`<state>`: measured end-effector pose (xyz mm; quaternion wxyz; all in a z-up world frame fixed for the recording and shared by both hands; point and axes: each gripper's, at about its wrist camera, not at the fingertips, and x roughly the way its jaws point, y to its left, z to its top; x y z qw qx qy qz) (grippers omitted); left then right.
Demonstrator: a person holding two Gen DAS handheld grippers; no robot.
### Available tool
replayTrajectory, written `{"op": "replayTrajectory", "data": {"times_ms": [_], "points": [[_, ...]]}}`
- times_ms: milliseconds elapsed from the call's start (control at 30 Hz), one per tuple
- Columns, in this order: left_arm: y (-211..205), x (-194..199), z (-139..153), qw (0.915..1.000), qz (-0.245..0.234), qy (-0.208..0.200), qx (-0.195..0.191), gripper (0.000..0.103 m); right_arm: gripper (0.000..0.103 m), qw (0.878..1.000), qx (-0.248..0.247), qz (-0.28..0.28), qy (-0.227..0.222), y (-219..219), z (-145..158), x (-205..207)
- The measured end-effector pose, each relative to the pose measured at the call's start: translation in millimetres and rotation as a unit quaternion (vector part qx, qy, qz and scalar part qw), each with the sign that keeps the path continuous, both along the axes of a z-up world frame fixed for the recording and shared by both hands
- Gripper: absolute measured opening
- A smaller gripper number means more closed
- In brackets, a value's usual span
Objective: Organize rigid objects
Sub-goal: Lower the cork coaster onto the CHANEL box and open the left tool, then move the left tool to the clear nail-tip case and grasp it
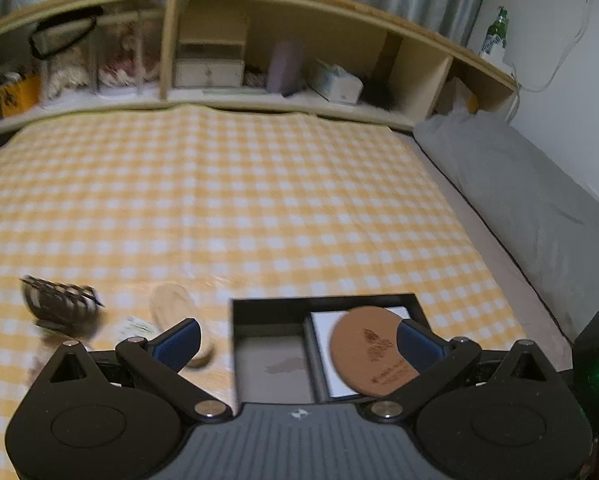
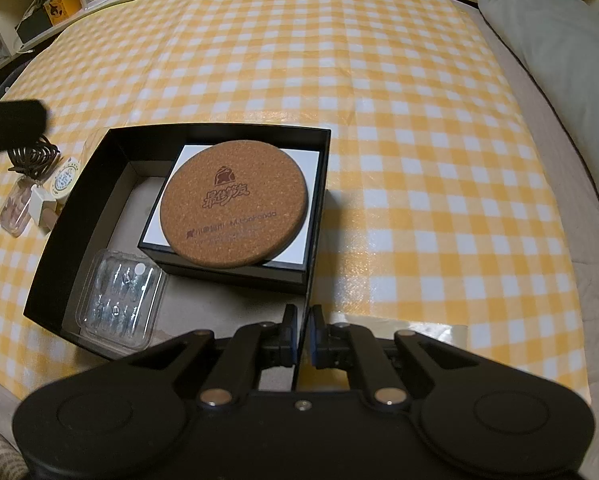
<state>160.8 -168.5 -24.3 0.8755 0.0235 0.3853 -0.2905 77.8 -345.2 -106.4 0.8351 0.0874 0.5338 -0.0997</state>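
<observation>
The right tongs (image 2: pixel 305 334) are pinching the box (image 2: pixel 59 240) wall tight, keeping it from sliding on the bed. The left tongs (image 1: pixel 295 344) are wide open and holding nothing. A cork mat (image 2: pixel 234 204) and a clear pack (image 2: pixel 121 304) are lying inside the box. I think a pick-up is coming next: the left tongs are needing to reach the small things (image 2: pixel 39 188) lying beside the box.

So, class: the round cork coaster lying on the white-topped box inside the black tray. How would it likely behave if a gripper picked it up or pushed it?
The cork coaster looks thin and flat, so probably stiff and light. Its grainy surface should resist slipping. Lying flat on the white-topped box, it would likely slide rather than roll.
</observation>
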Motion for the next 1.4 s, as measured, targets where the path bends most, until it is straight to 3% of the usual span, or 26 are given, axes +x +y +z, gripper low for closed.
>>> {"op": "replayTrajectory", "data": {"times_ms": [367, 600, 700, 967, 1067, 1200, 1300, 1400], "points": [[69, 7, 16, 0.9929, 0.067, -0.085, 0.048, 0.103, 0.006, 1.000, -0.001, 0.000, 0.000, 0, 0, 0], [115, 27, -5, 0.9833, 0.114, -0.111, 0.089, 0.103, 0.006, 1.000, -0.003, 0.001, 0.001, 0, 0, 1], [129, 40, -22, 0.9800, 0.127, -0.108, 0.109, 0.103, 0.006, 1.000, -0.005, 0.002, 0.001, 0, 0, 1], [143, 65, -74, 0.9755, 0.124, -0.052, 0.174, 0.103, 0.006, 1.000, -0.006, 0.002, 0.002, -1, -1, 1], [145, 70, -89, 0.9794, 0.098, -0.031, 0.174, 0.103, 0.006, 1.000, -0.007, 0.003, 0.002, 0, 0, 1], [148, 75, -97, 0.9808, 0.092, -0.033, 0.169, 0.101, 0.006, 1.000, -0.008, 0.002, 0.002, 1, -1, 2], [151, 79, -99, 0.9859, 0.086, -0.021, 0.142, 0.092, 0.006, 1.000, -0.008, 0.002, 0.002, 1, -1, 2], [148, 83, -104, 0.9858, 0.085, -0.018, 0.144, 0.084, 0.006, 1.000, -0.009, 0.003, 0.003, 1, -1, 2]]}}
